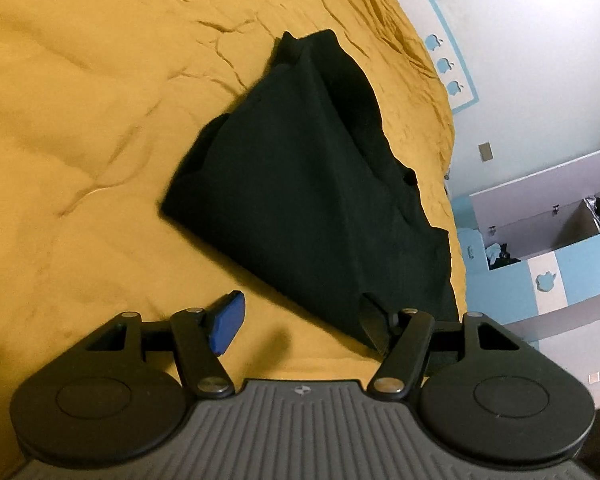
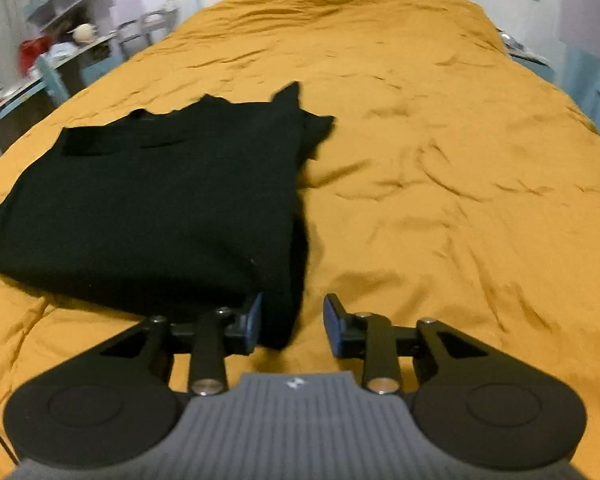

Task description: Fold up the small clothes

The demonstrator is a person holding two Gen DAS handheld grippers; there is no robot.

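A dark, nearly black garment [image 2: 152, 200] lies partly folded on the bed, spread over the mustard-yellow bedspread [image 2: 440, 160], which is creased all over. From the right wrist view its near right-hand edge is doubled over into a thick fold that runs down toward the camera.

The right claw [image 2: 292, 322] stands wide open, low over the bedspread, with that folded edge lying between its blue-padded fingers [image 2: 334, 320]; the left pad sits against the cloth and the right pad is clear of it, so nothing is gripped.

The left claw [image 1: 304, 326] is also spread wide. Its blue pad [image 1: 228, 324] hangs over bare bedspread, while the other finger is tucked against the near corner of the garment [image 1: 312, 184], partly hidden by cloth. It holds nothing.

Beyond the bed's edge stands a blue-and-white cabinet [image 1: 556, 272] with an open compartment.
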